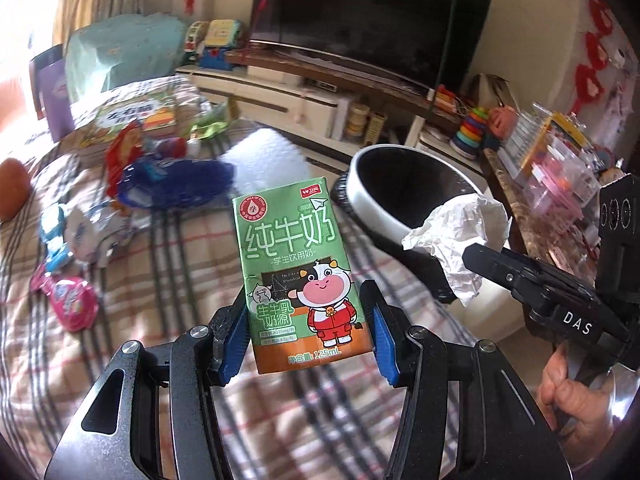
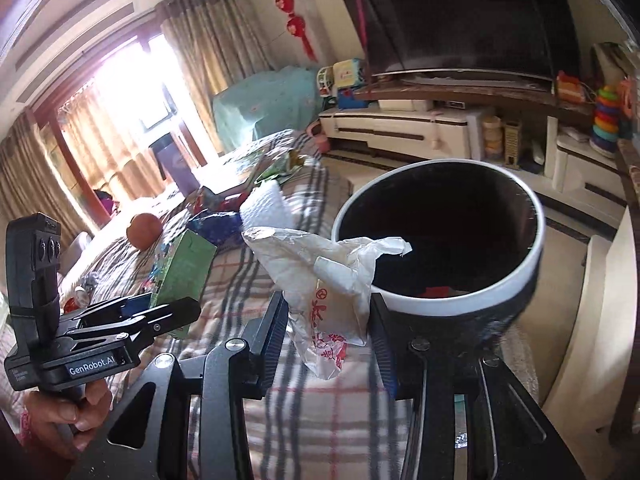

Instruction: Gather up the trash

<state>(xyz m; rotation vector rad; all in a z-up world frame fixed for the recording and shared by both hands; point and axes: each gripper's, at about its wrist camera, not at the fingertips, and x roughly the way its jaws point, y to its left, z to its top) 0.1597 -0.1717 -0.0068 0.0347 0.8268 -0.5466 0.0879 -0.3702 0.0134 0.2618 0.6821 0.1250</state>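
Clamped between the left gripper (image 1: 306, 330) jaws, green cow-print milk carton (image 1: 298, 272) should follow right gripper's (image 2: 326, 338) pinched crumpled white wrapper (image 2: 320, 284) over the black white-rimmed bin (image 2: 440, 240).

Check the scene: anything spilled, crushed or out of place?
Wrappers litter the plaid cloth, including a pink packet. Left tongs hold a dented green milk carton; right tongs hold a crumpled white plastic wrapper.

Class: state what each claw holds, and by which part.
Left claw: green milk carton, gripped by its lower sides. Right claw: crumpled plastic bag, pinched near its bottom.
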